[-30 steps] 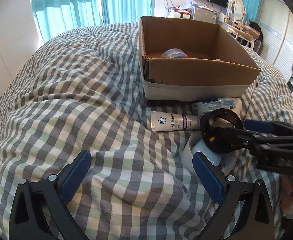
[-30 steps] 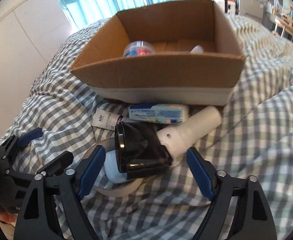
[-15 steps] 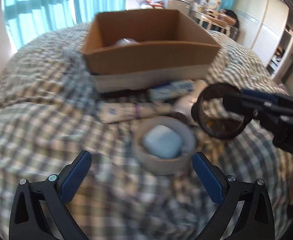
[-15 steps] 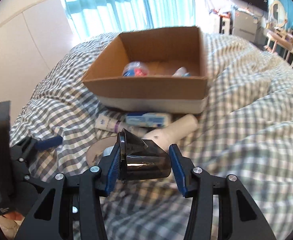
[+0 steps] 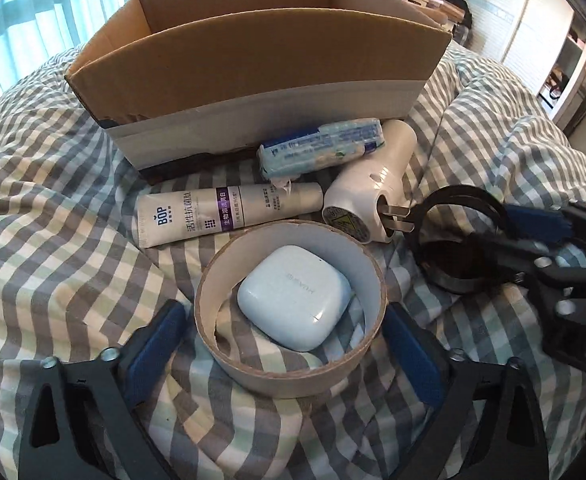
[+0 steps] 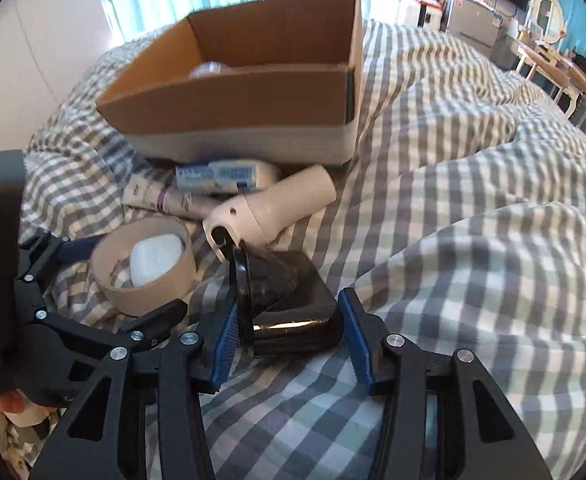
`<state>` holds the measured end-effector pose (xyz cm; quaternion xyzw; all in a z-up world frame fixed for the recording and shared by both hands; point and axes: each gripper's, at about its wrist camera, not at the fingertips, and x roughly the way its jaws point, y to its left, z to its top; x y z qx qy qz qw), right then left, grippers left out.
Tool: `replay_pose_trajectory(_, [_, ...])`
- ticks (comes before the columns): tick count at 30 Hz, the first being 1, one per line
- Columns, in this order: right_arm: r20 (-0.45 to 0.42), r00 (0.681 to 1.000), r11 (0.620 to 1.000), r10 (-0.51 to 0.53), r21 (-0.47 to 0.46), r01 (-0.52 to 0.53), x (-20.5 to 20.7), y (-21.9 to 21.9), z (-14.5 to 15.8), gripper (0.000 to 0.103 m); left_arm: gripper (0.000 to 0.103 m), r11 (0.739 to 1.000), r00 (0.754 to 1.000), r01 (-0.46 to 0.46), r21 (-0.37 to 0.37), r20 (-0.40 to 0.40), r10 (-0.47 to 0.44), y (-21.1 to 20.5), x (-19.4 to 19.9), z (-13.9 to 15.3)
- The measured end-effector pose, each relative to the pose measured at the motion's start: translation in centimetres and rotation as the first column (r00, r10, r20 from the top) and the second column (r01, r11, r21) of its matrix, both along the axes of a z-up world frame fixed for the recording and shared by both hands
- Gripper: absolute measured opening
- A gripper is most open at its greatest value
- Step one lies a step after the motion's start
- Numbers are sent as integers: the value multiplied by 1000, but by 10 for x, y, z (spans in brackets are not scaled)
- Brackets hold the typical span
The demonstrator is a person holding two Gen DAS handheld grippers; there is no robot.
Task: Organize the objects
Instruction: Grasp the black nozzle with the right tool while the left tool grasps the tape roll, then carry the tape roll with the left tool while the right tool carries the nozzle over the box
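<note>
A tape roll (image 5: 289,312) lies on the checked bed with a pale blue earbud case (image 5: 295,296) inside its ring. My left gripper (image 5: 283,340) is open, its blue pads on either side of the roll. My right gripper (image 6: 287,332) is shut on a black cup-shaped object (image 6: 289,304), held just right of the roll (image 6: 145,268); it also shows in the left wrist view (image 5: 457,240). A white plug device (image 5: 373,180), a BOP tube (image 5: 229,212) and a blue packet (image 5: 321,148) lie before the cardboard box (image 5: 253,60).
The box (image 6: 245,104) stands open on the bed (image 6: 453,220) and holds a clear round item at its back. Bunched quilt folds rise at the right. Curtains and furniture stand beyond the bed.
My left gripper has moved forward and down until its pads flank the tape roll. My right gripper closed on the black object and has drawn it right, off the roll.
</note>
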<state>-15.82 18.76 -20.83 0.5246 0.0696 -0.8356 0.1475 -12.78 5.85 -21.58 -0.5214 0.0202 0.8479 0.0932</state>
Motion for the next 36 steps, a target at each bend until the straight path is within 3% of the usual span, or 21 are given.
replay_pose_trajectory(1, [12, 1000, 1000, -1, 13, 1, -2, -2, -4, 48, 84, 1000, 1000, 2, 12, 4, -2, -1, 0, 0])
replay_pose_trajectory(2, [19, 1000, 1000, -1, 20, 0, -3, -3, -6, 48, 82, 1000, 1000, 4, 22, 6, -4, -3, 0, 0])
replay_pose_trajectory(7, [48, 999, 999, -1, 39, 0, -11, -7, -15, 49, 81, 999, 1000, 4, 40, -12, -3, -7, 10, 7])
replay_pose_trajectory(9, [68, 998, 1000, 5, 16, -6, -16, -10, -18, 60, 81, 999, 1000, 7, 48, -19, -6, -8, 17, 15])
replay_pose_trajectory(13, [77, 997, 1000, -5, -14, 7, -20, -9, -19, 61, 81, 999, 999, 17, 45, -35, -16, -13, 29, 25])
replay_pose_trajectory(15, [61, 998, 1000, -13, 1, 13, -17, -8, -17, 47, 81, 999, 999, 20, 38, -46, -18, -12, 36, 31])
replay_pose_trajectory(24, [-70, 996, 998, -56, 11, 57, 11, -1, 13, 46, 81, 998, 993, 1, 62, -115, 6, -29, 60, 57])
replay_pose_trajectory(36, [-212, 977, 999, -14, 40, 23, 34, -22, 71, 46, 81, 997, 975, -20, 72, -217, 35, -35, 54, 96])
